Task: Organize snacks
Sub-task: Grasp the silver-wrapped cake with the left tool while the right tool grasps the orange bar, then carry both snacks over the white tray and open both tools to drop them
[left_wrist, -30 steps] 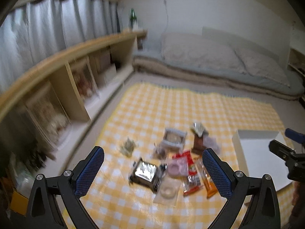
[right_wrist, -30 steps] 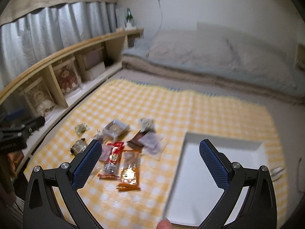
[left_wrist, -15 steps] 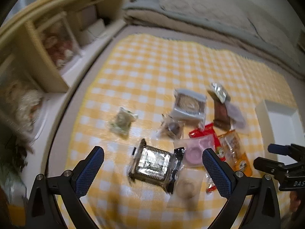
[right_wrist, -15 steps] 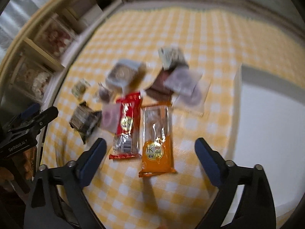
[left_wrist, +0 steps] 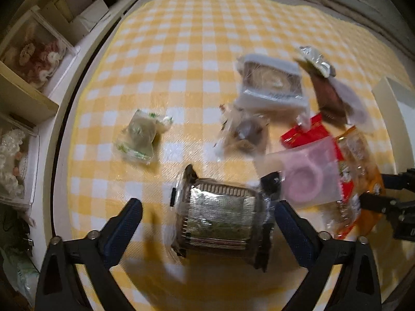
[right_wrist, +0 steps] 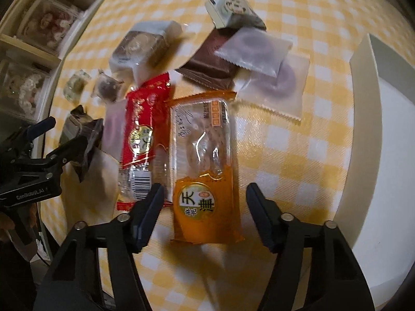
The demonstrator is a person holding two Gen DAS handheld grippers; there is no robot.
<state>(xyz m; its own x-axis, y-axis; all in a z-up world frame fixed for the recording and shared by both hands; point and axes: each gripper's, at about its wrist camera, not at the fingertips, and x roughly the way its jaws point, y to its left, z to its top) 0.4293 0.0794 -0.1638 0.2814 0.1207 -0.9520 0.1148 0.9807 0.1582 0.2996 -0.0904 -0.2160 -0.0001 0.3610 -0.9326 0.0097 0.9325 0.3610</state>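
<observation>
Both grippers point steeply down over the yellow-checked cloth (left_wrist: 181, 51) where the snacks lie in a loose pile. Left gripper (left_wrist: 207, 220): jaws wide, just been closing a little, straddling the dark foil-tray snack (left_wrist: 220, 215); the pack sits between the blue pads but neither pad presses on it, so nothing held. Right gripper (right_wrist: 205, 207): jaws have just been closing, now roughly mid-width, bracketing the near end of the orange pack (right_wrist: 205, 171); small gaps show on both sides of the wrapper, no grip yet. Orange pack lies lengthwise away from the camera, flat on the cloth, with the red pack (right_wrist: 142, 129) touching it along its left edge. Beyond them: brown wrapper (right_wrist: 207, 64) with a frosted white sachet (right_wrist: 254, 49) overlapping it, a second frosted sachet (right_wrist: 277, 83) just to the right, a small printed packet (right_wrist: 233, 10) at the far end, a clear-wrapped round cake (right_wrist: 140, 46) on the left. From the left wrist view a pink-ring sachet (left_wrist: 306, 176) lies just right of the foil tray and over the red pack, a small brown sweet (left_wrist: 243, 134) sits beyond the tray, and a green-print sachet (left_wrist: 140, 137) lies apart on the left. White tray (right_wrist: 363, 77) sits right of the pile, nothing visible in the part shown. Wooden shelf (left_wrist: 26, 90) runs along the left of the cloth. Motion blur in both views
</observation>
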